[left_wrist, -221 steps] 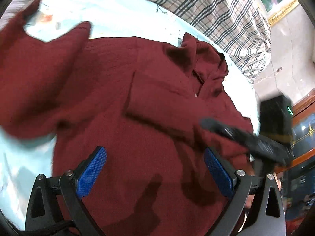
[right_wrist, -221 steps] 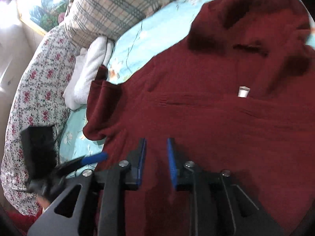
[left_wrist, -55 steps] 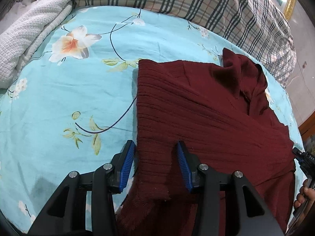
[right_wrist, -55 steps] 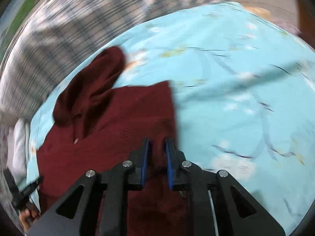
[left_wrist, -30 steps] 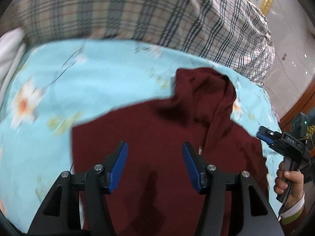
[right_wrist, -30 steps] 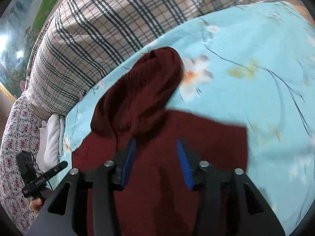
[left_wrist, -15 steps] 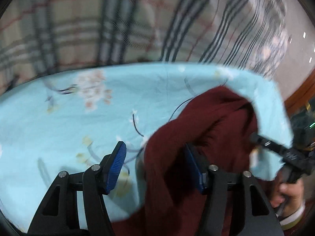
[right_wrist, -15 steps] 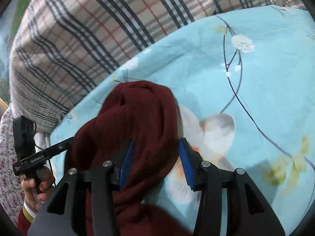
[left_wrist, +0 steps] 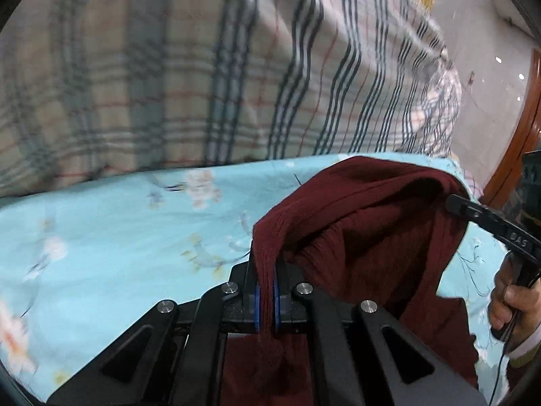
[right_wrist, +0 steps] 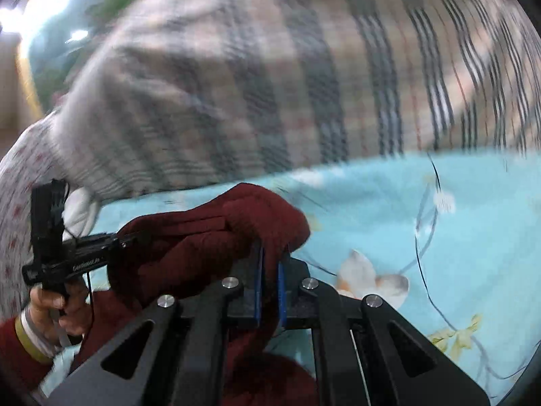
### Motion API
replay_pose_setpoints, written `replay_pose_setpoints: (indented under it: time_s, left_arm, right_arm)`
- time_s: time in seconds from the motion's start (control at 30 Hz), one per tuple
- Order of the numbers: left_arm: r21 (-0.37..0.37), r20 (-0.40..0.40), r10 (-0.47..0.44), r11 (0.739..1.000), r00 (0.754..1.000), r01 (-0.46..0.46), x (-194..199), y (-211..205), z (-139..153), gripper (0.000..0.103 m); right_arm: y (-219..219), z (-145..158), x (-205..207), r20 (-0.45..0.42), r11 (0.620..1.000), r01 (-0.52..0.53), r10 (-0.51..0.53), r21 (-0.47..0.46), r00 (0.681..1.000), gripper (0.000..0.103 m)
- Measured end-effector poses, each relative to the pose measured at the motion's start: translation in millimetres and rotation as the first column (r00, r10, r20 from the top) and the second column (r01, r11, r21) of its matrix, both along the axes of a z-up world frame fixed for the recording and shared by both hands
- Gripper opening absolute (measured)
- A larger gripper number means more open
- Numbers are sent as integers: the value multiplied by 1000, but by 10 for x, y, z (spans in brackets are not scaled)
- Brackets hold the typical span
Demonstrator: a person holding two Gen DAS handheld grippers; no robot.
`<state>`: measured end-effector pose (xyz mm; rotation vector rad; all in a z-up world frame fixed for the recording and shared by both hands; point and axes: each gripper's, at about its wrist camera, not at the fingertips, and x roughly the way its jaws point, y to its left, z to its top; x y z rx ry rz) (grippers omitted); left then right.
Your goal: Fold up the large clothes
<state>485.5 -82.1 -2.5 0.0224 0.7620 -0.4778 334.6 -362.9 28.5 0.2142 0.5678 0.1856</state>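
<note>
Left wrist view: the maroon sweater [left_wrist: 365, 237] is hanging bunched in ribbed knit folds, its hood-like top part arching between the two tools.
Garment position: the sweater is being held up over the light blue floral bedsheet [left_wrist: 118, 237], toward the far edge of the bed, just in front of the plaid quilt [left_wrist: 203, 67]; its lower part is trailing down out of sight below the tools.
Left gripper [left_wrist: 266, 299]: its blue pads [left_wrist: 257, 302] are pressing together on a narrow pinch of the knit, with fabric running through the pads and hanging below them.
Right gripper [right_wrist: 269, 286]: its jaws are clamping a thick fold of the same sweater [right_wrist: 216, 240] between narrow-set blue pads [right_wrist: 258, 287].
Right wrist view: the left tool is pointing into the garment's left side, gripped by the left hand [right_wrist: 57, 308] with a yellow-banded cuff at the wrist.
Right hand [left_wrist: 514, 301]: it is wrapping around its tool's handle at the right margin of the left wrist view, the tool's tip reaching the sweater's upper fold.
Open room: bare sheet is showing to the left of the garment in the left wrist view and to the right of it in the right wrist view; the quilt is rising as a wall along the far edge.
Image quality: the quilt and sheet are appearing motion-blurred.
</note>
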Motion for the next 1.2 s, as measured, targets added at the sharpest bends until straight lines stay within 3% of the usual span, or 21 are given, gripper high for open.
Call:
replay_pose_setpoints:
  time_s: [0.13, 0.23, 0.33, 0.5, 0.67, 0.7, 0.83, 0.87, 0.9, 0.97, 1.07, 1.17, 1.2]
  left_arm:
    - [-49, 0, 54, 997, 999, -54, -577, 465, 53, 3]
    - [-69, -16, 102, 992, 995, -103, -931, 804, -25, 3]
    - [-111, -53, 121, 986, 991, -127, -1243, 1032, -194, 4]
    - [-131, -114, 128, 981, 985, -143, -1633, 1175, -568, 4]
    - [-108, -156, 119, 985, 981, -136, -1950, 1240, -766, 11]
    - [-107, -165, 118, 985, 979, -137, -1994, 1262, -774, 13]
    - [-134, -188, 103, 982, 977, -130, -2264, 1424, -772, 16]
    - [-146, -191, 103, 980, 976, -132, -2334, 1460, -767, 16]
    - [-165, -200, 100, 977, 975, -134, -2391, 1485, -769, 16]
    - [-207, -227, 75, 971, 971, -124, -2422, 1473, -781, 19]
    - [-228, -253, 36, 969, 967, -96, -2434, 1372, -820, 19]
    - [-240, -269, -19, 970, 963, -47, -2379, 1240, -843, 20]
    - [-237, -270, -28, 971, 963, -38, -2346, 1196, -856, 21]
  right_arm:
    - [345, 175, -583, 83, 989, -108, 117, -99, 990, 7]
    - [606, 119, -1000, 90, 966, -178, 197, -190, 976, 7]
    - [886, -87, -1271, 51, 932, -237, 260, -274, 964, 7]
    - [1015, -537, -1474, -93, 930, -270, 254, -249, 963, 7]
    - [895, -797, -1513, -233, 959, -275, 252, -71, 939, 10]
    - [861, -808, -1522, -246, 962, -269, 251, -41, 936, 15]
    - [824, -574, -1690, -186, 953, -288, 301, 93, 935, 23]
    - [819, -492, -1682, -153, 944, -300, 319, 136, 935, 31]
    - [824, -429, -1649, -126, 937, -306, 328, 165, 936, 46]
    - [870, -330, -1463, -102, 938, -292, 315, 188, 944, 62]
    - [961, -388, -962, -153, 948, -221, 260, 230, 953, 62]
    - [1025, -681, -358, -289, 908, -177, 299, 380, 910, 62]
    - [1097, -821, -191, -345, 893, -178, 335, 414, 877, 62]
